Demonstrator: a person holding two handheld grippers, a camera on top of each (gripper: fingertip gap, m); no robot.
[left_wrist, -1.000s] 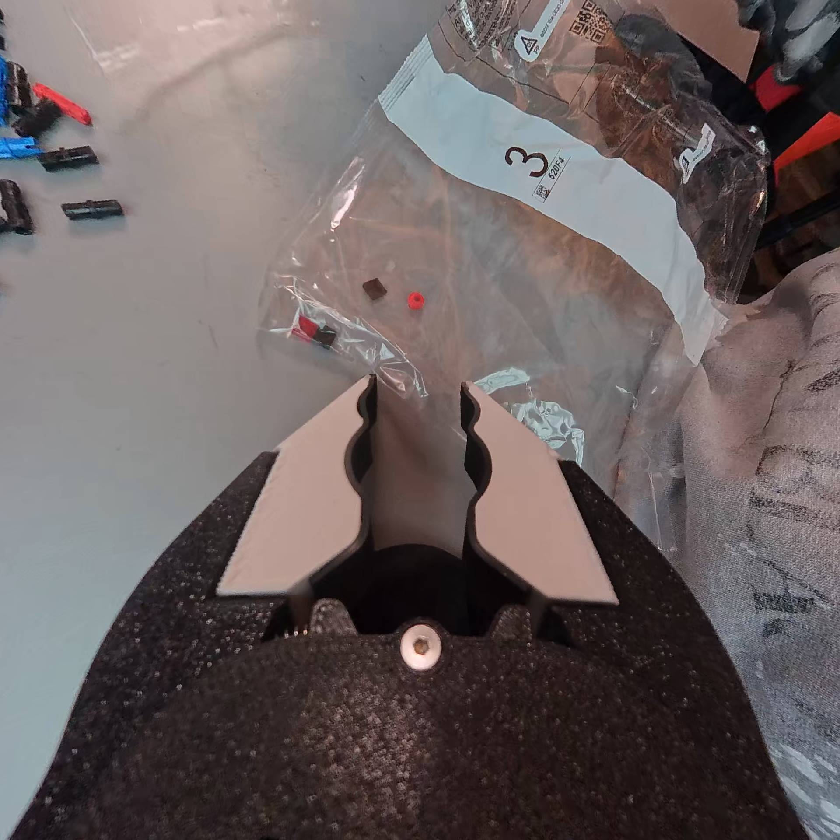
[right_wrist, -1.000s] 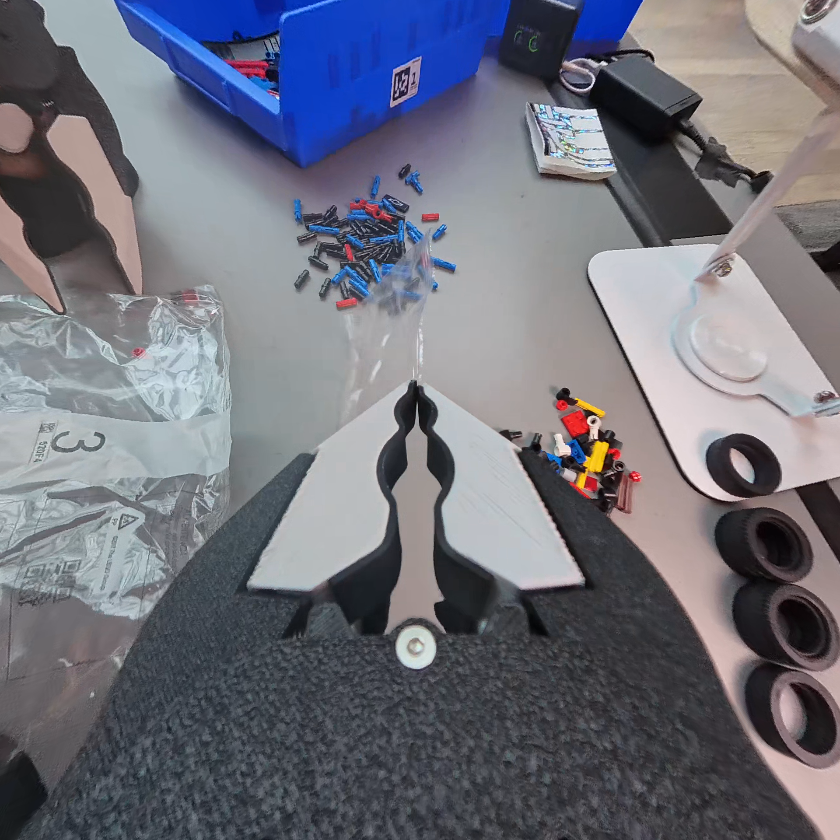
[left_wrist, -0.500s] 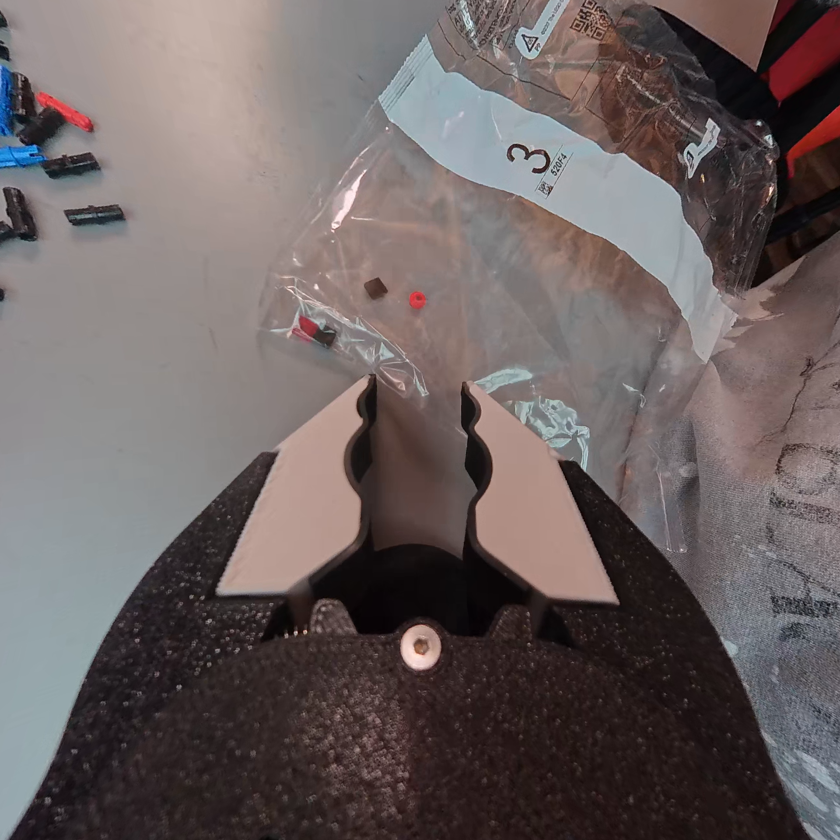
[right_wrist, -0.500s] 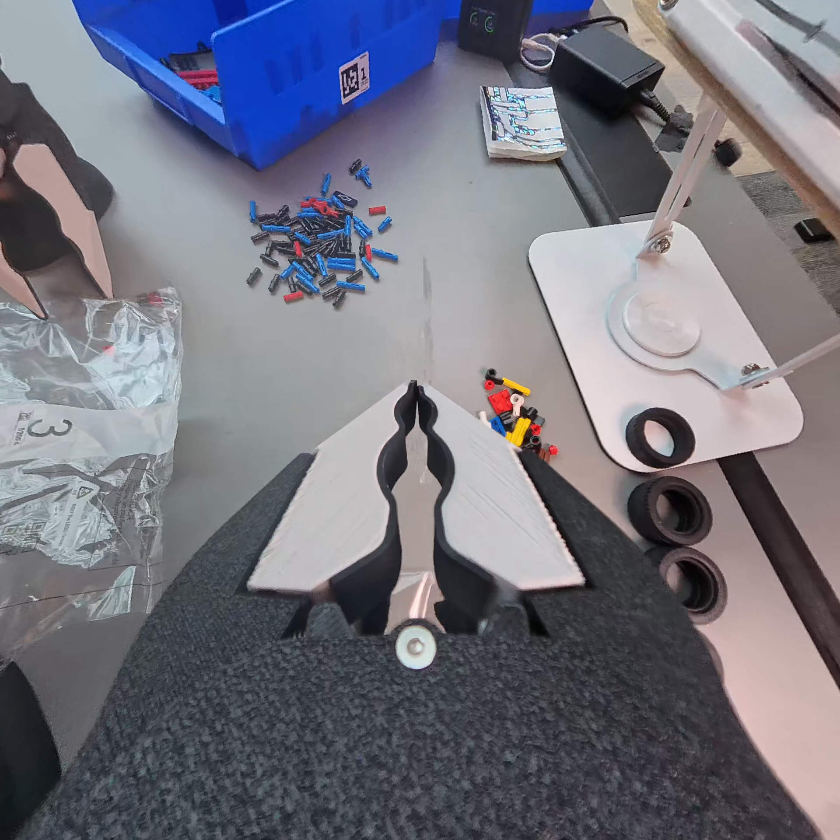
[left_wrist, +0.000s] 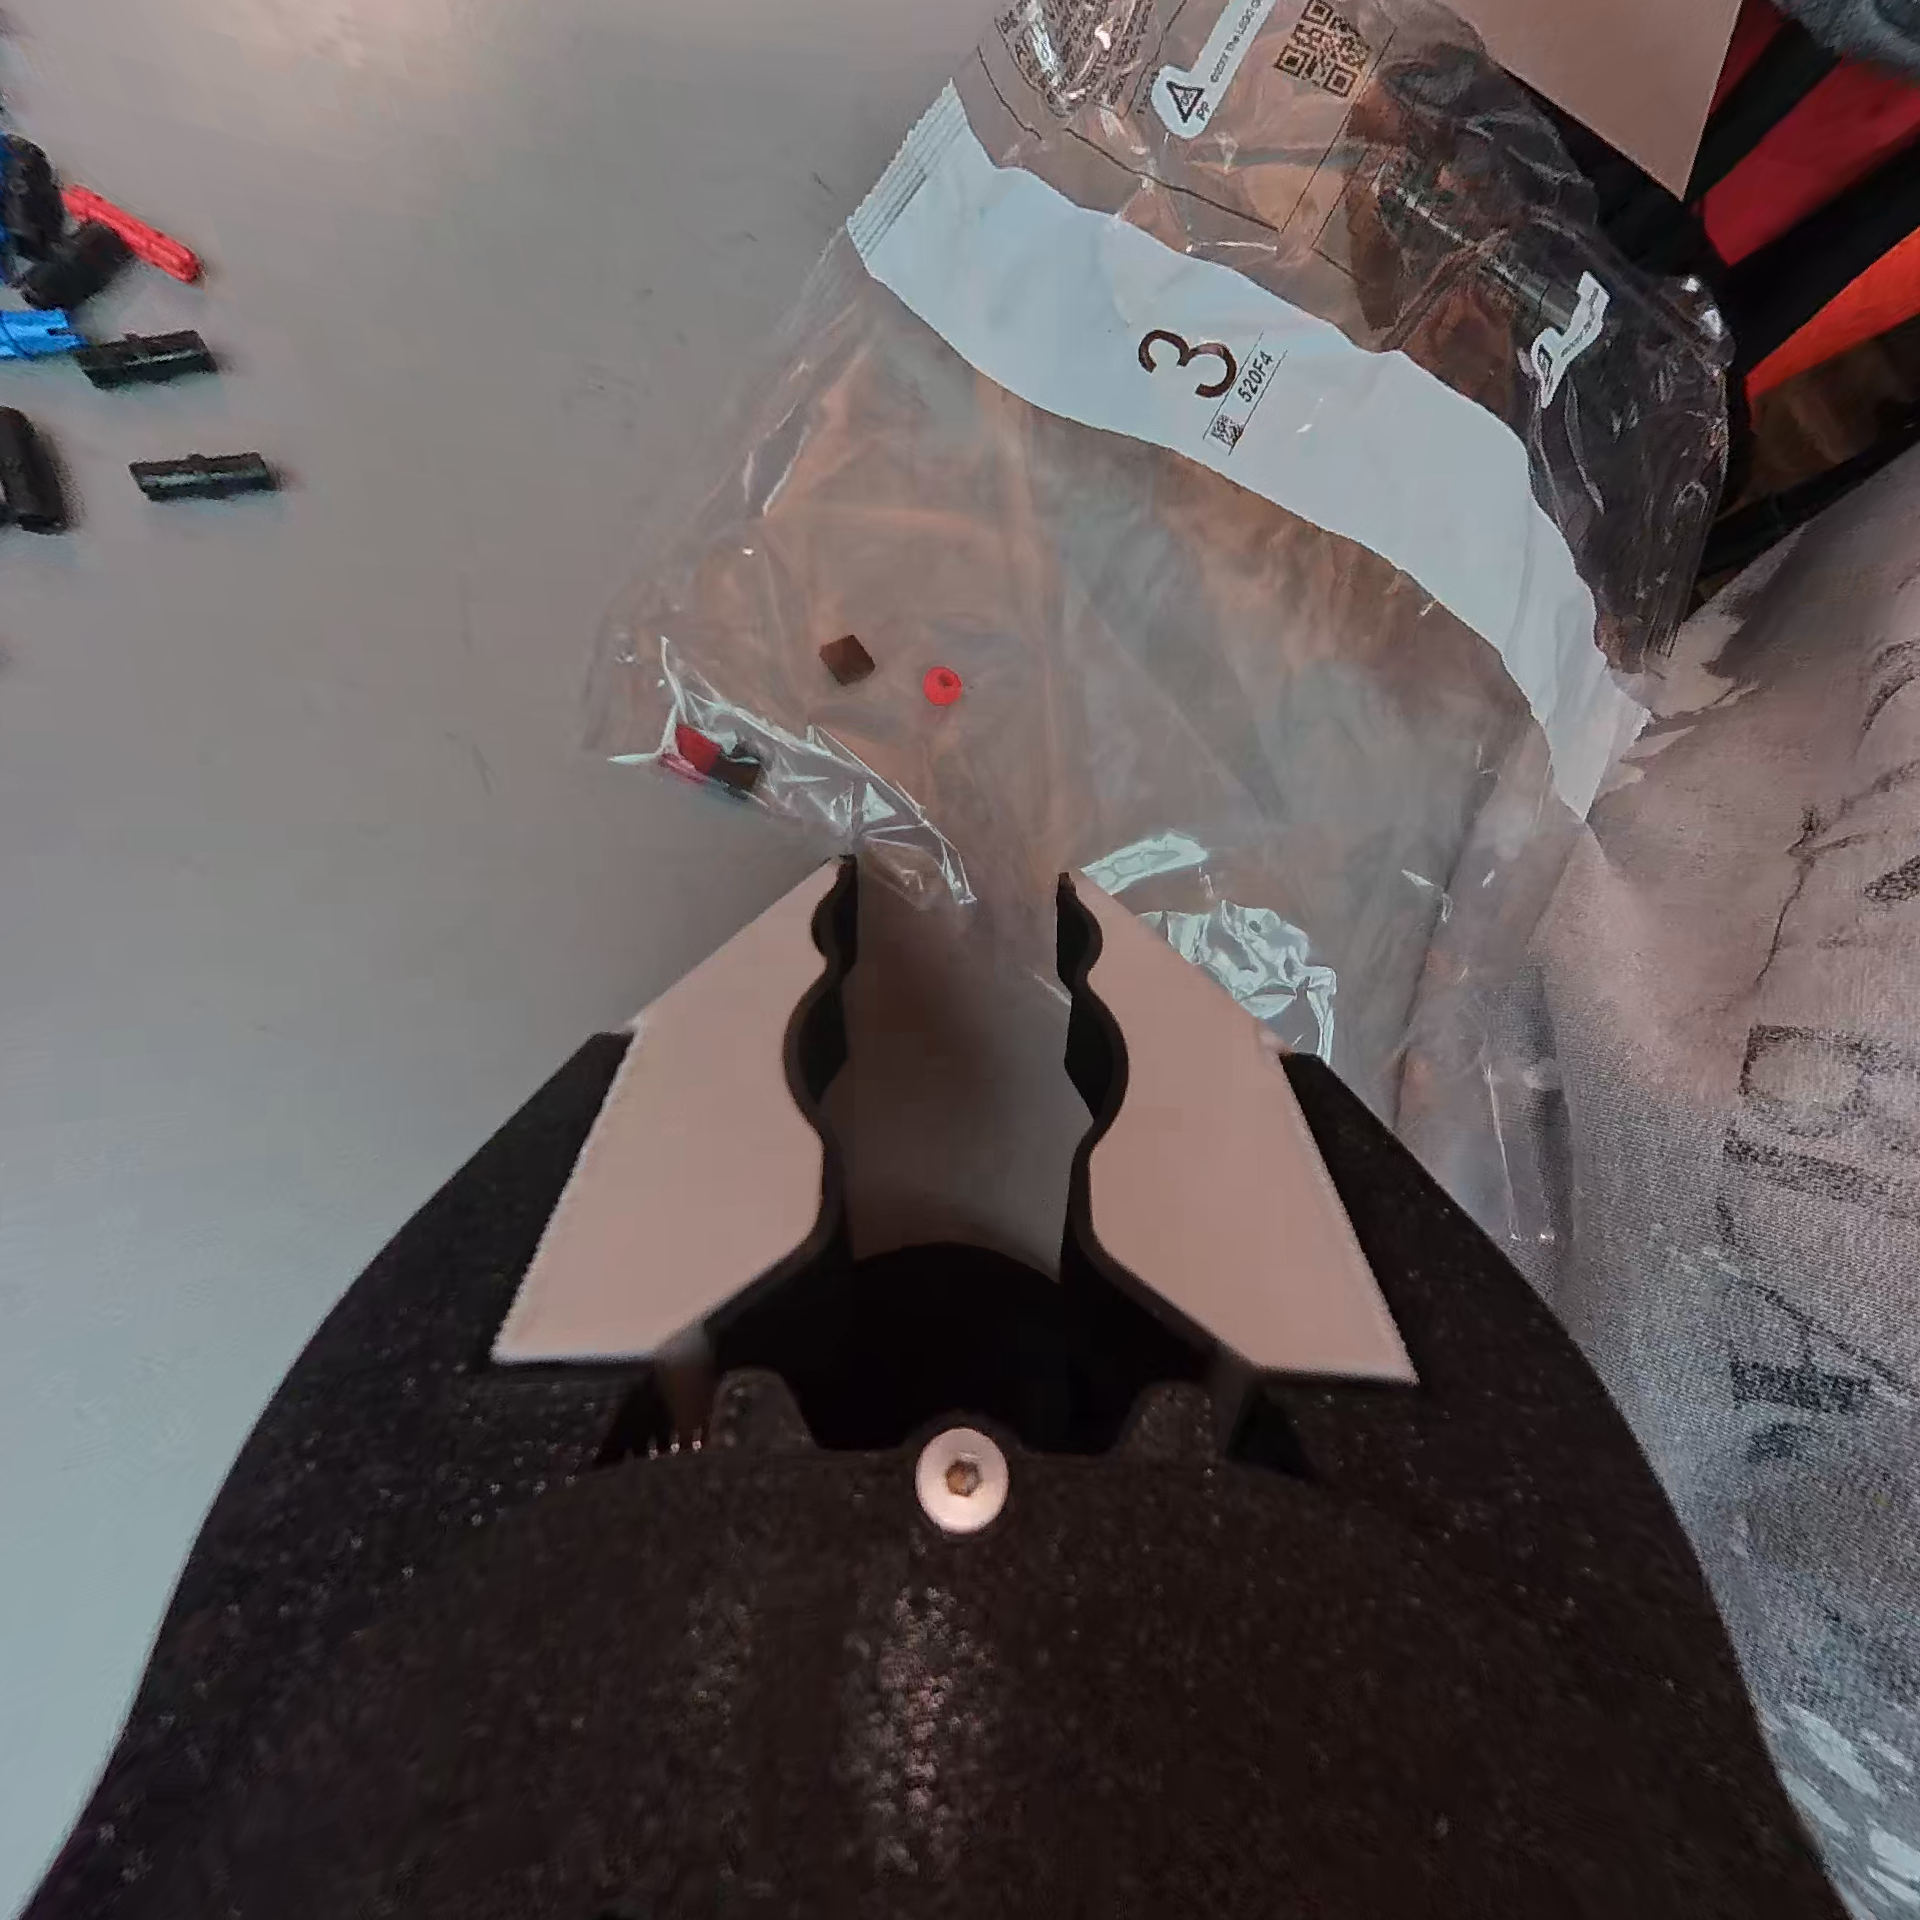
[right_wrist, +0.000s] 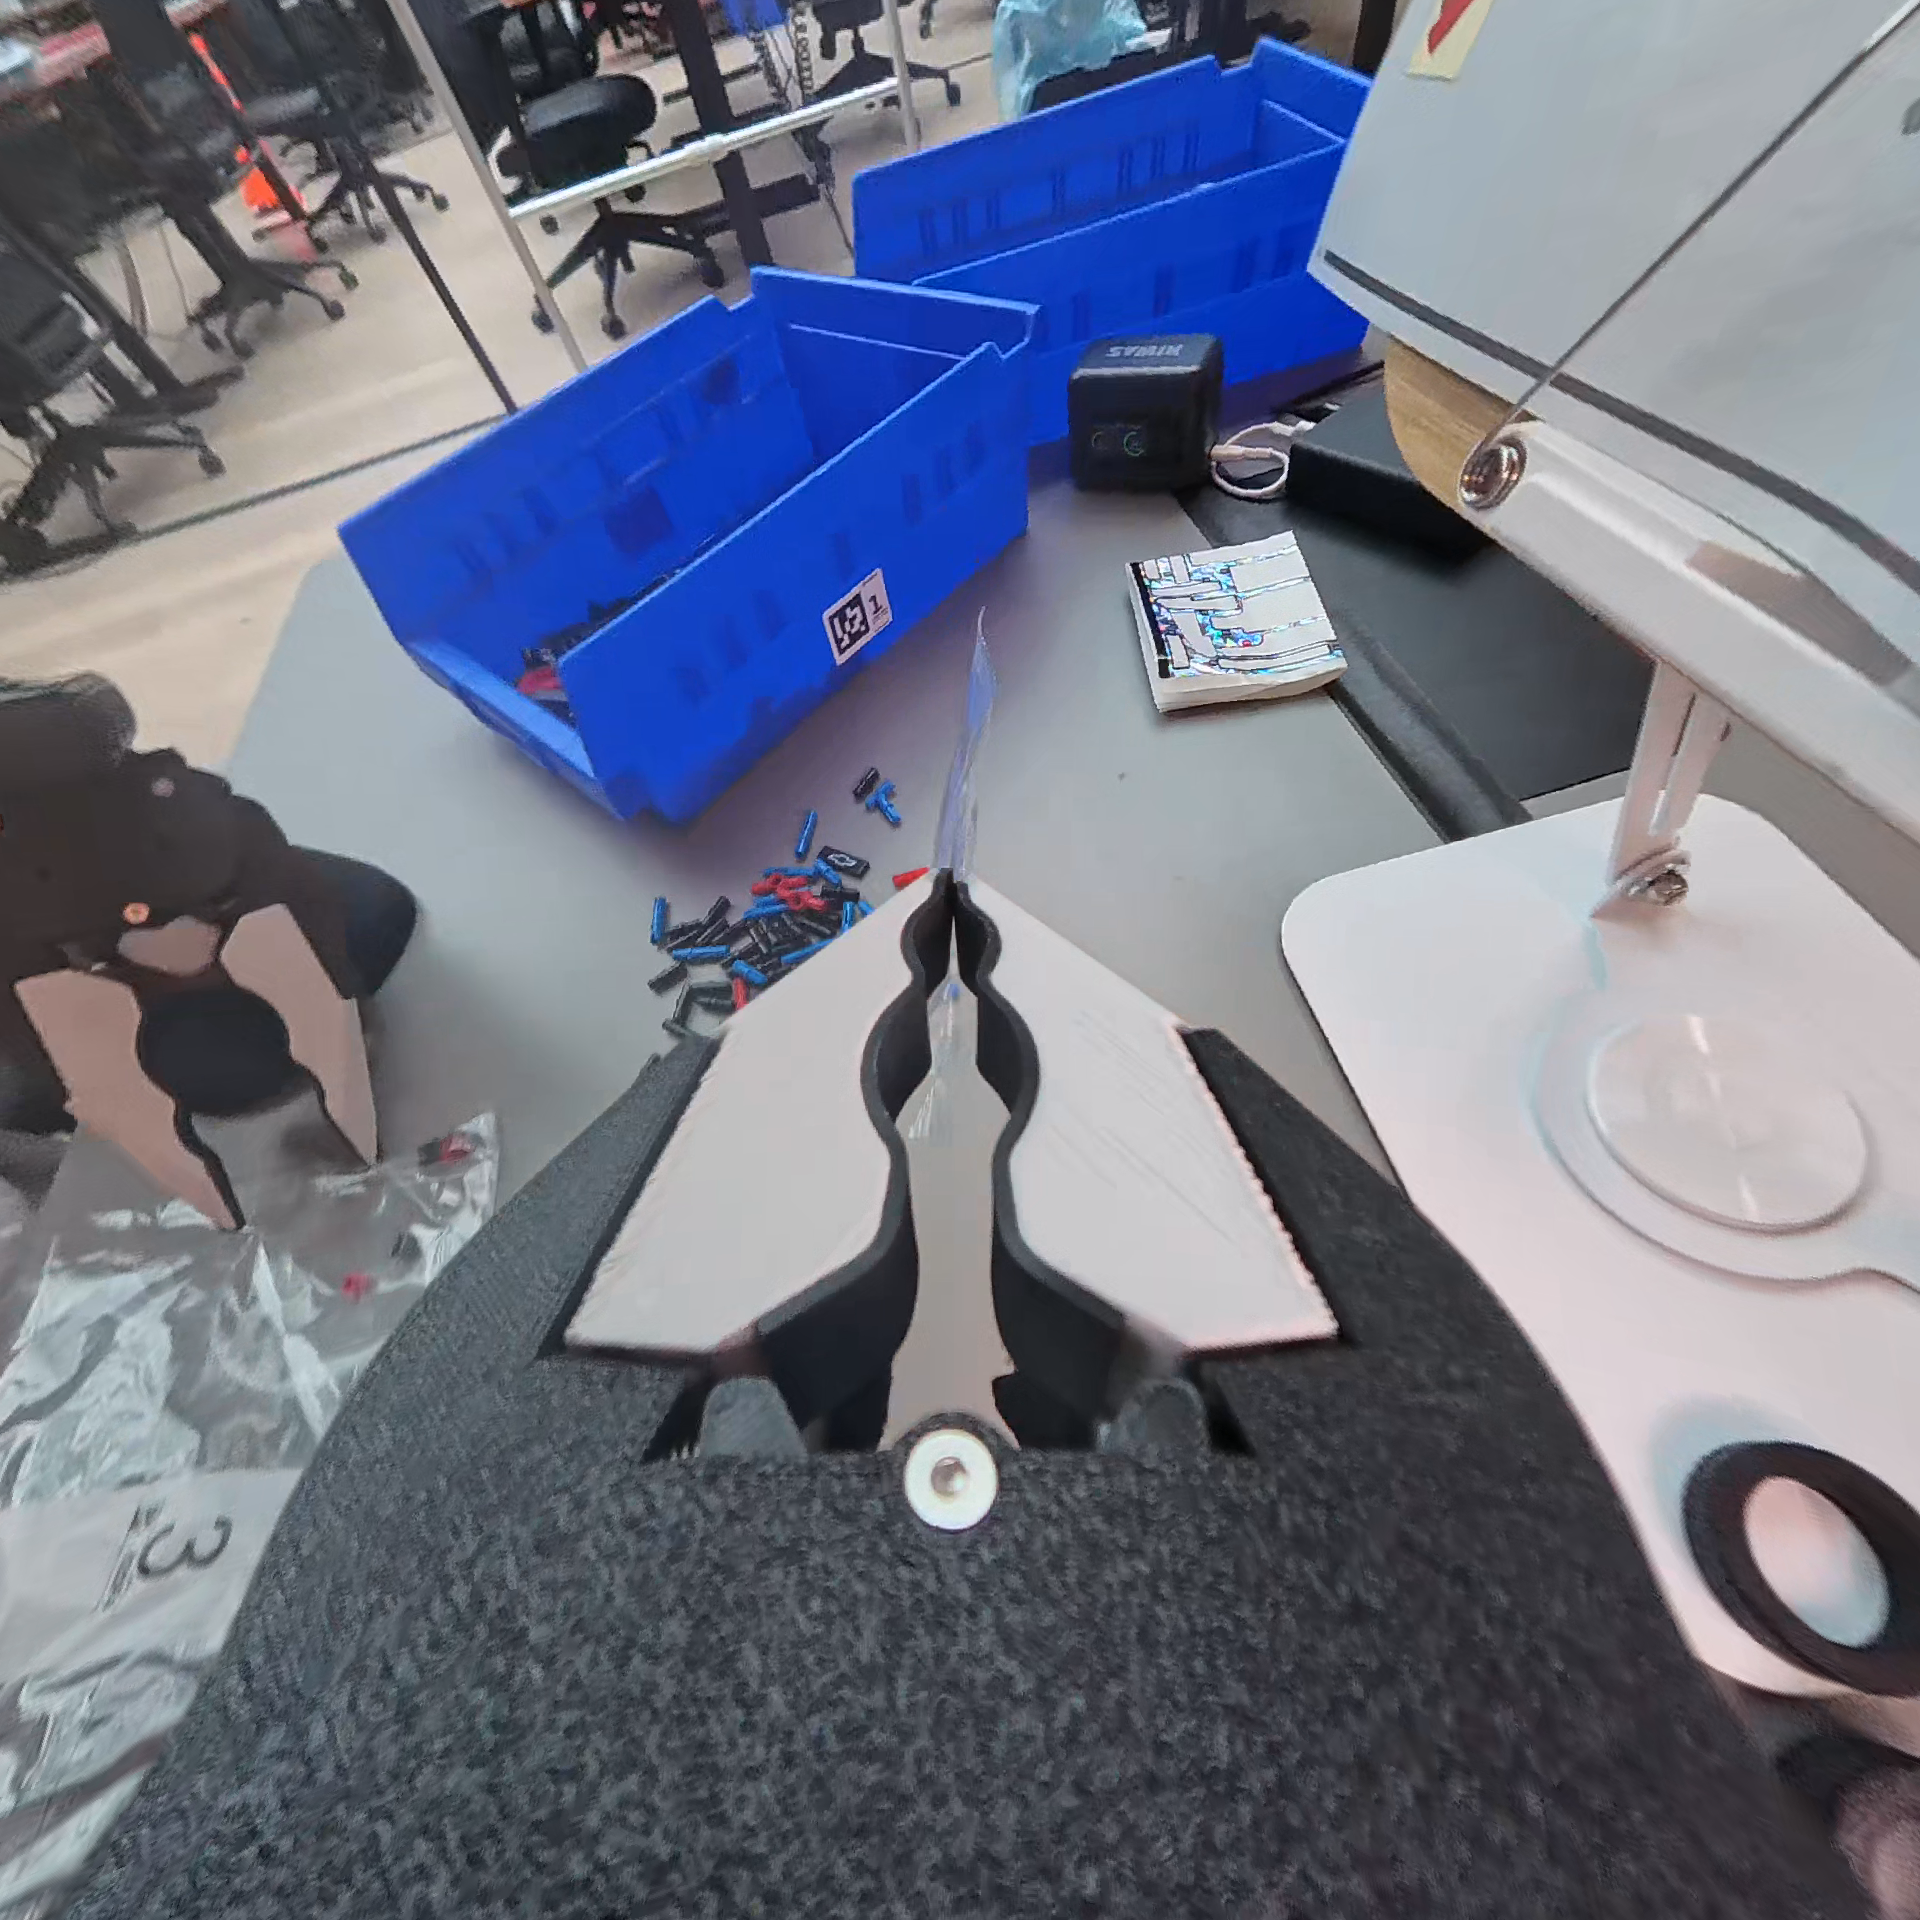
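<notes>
Right wrist view: right gripper (right_wrist: 952, 902), jaws pinching a thin plastic strip (right_wrist: 964, 764), probably torn film; left gripper (left_wrist: 951, 878), jaws spread, at the bag (left_wrist: 1195, 665), left on the tabletop (left_wrist: 416, 520).

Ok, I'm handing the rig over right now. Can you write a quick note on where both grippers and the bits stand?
Left gripper: open, tips at the edge of the big clear bag flat on the table; a few small pieces are inside it.
Right gripper: shut on a thin clear plastic strip, held above the table.
Pile of small blue, black and red pins lies loose in front of the blue bin.
</notes>
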